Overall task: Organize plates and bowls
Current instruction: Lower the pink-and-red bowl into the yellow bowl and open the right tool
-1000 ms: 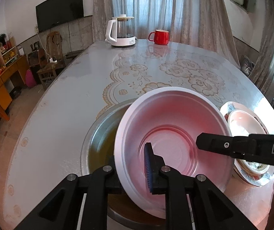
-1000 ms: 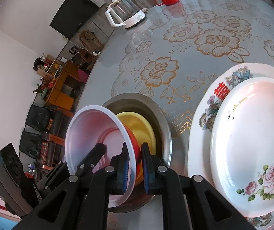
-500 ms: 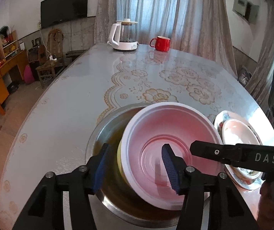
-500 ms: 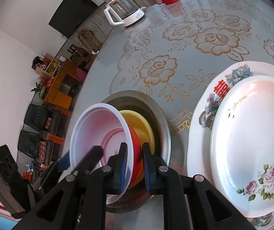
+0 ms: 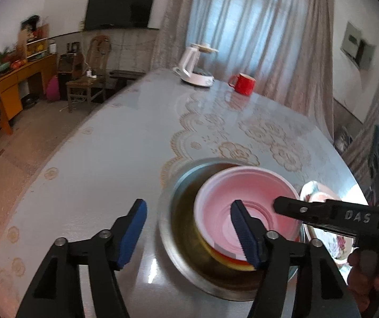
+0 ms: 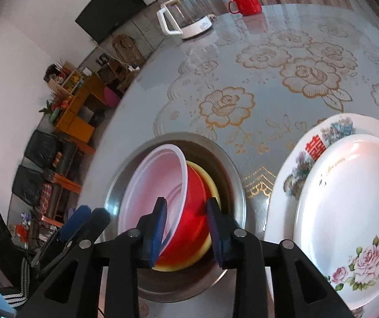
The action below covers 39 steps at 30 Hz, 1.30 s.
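**Both tongs loosen around the nested red bowl**

The left gripper has just been opening; its jaws stand spread, nothing between the pads. The right gripper has just been opening too, straddling the red bowl rim without pressing. The bowl sits tilted in a yellow bowl inside the steel basin, beside stacked floral plates.
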Tool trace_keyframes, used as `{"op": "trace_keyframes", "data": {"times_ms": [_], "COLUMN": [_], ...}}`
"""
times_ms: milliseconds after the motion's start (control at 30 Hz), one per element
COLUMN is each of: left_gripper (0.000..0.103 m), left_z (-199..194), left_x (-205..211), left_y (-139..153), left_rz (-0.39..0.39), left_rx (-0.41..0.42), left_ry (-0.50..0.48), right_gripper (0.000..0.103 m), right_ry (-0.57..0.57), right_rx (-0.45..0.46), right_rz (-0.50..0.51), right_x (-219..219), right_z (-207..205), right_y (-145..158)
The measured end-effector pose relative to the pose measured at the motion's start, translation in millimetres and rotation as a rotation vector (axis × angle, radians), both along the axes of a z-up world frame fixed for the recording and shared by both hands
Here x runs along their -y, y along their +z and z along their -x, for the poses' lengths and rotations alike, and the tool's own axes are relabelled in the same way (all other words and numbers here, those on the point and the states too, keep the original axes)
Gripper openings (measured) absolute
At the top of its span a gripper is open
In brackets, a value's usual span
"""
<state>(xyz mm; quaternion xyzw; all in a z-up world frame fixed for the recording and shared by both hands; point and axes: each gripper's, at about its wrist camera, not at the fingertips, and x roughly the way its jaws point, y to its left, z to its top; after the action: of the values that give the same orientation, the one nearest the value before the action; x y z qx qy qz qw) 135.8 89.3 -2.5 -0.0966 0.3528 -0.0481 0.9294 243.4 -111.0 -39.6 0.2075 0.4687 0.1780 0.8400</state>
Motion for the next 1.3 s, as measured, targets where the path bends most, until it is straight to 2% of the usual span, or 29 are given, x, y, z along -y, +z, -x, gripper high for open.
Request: {"op": "trace_keyframes", "data": {"times_ms": [167, 333, 800, 967, 1300], "left_gripper": [0.071, 0.071, 0.072, 0.076, 0.077], "left_z": [4, 6, 7, 9, 8], "left_x": [-17, -22, -16, -13, -17], "left_y": [-3, -11, -17, -16, -15], "left_rz": [0.041, 0.043, -0.001, -0.037, -0.065], "left_rx": [0.003, -0.015, -0.028, -0.024, -0.02], "left_ry": [0.047, 0.061, 0.052, 0.055, 0.067], "right_gripper": [0.031, 0.031, 0.031, 0.031, 0.031], "right_ry": [-0.035, -0.035, -0.011, -0.016, -0.019], "right_rx": [0.02, 0.022, 0.002, 0.005, 0.003], "right_rz": [-0.021, -0.048, -0.064, -0.068, -0.032], "right_x": [14, 21, 17, 20, 24], "right_z": [10, 22, 34, 38, 47], "right_y": [4, 7, -1, 0, -3]}}
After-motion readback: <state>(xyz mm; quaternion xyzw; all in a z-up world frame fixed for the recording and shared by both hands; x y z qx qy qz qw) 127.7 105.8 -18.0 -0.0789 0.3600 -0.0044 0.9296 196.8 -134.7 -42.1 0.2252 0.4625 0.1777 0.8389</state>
